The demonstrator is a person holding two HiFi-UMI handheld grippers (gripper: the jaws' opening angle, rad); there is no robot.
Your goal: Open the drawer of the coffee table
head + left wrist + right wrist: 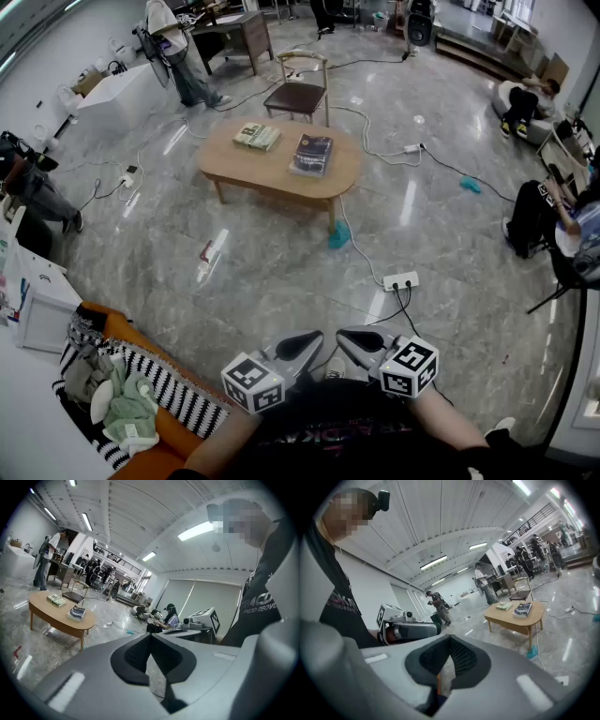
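Standing well apart from the coffee table (279, 161), the person is holding left gripper (314, 339) and right gripper (347, 337) fully closed, gripping nothing.

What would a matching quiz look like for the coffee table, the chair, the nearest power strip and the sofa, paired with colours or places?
Things:
1. coffee table
2. chair
3. power strip
4. sofa

Descriptions:
A. white, on the floor, this side of the table
B. orange, lower left corner of the head view
C. light wood, mid-floor
D. dark seat, beyond the table

Pairs: 1-C, 2-D, 3-A, 4-B
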